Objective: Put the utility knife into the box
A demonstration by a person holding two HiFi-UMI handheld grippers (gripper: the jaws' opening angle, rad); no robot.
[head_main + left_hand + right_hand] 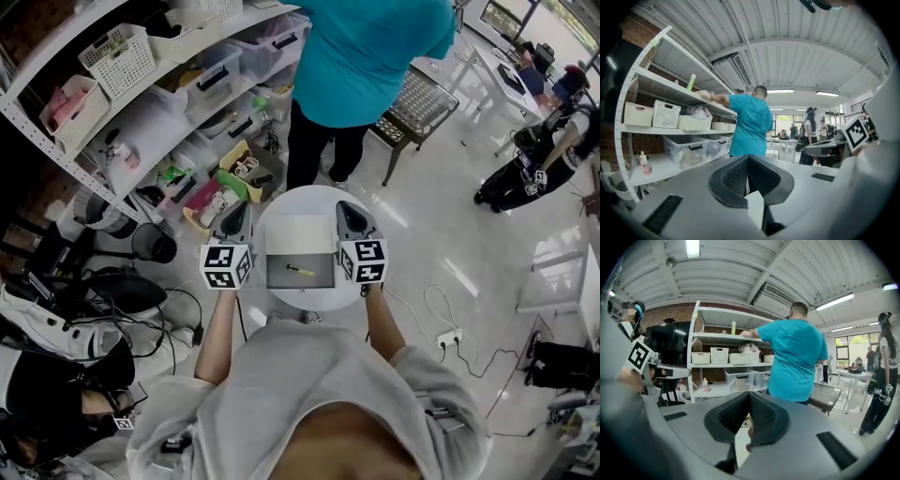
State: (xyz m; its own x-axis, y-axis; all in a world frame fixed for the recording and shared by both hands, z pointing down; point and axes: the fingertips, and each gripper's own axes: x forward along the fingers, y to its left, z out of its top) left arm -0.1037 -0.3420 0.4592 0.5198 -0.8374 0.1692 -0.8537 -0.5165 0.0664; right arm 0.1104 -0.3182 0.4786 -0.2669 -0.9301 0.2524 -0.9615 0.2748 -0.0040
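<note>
Head view downward; gripper views level.

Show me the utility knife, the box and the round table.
utility knife [300, 271]: head view, middle of its yellow body.
box [279, 277]: head view, bare grey floor.
table [305, 201]: head view, bare far edge.

Table [281, 202]: on the floor, straight ahead of the person who holds the grippers.
Box [281, 274]: on the table, toward its near side.
Utility knife [300, 271]: inside the box, about midway across the table.
Left gripper [234, 221]: over the table's left edge, just left of the box.
Right gripper [350, 219]: over the table's right edge, just right of the box.
Standing person [366, 56]: behind the table, close to its far side.
Shelving [141, 122]: behind and left of the table.
Second table [422, 98]: behind and right of the table.
Power strip [448, 337]: on the floor, right of the table, nearer the viewer.
</note>
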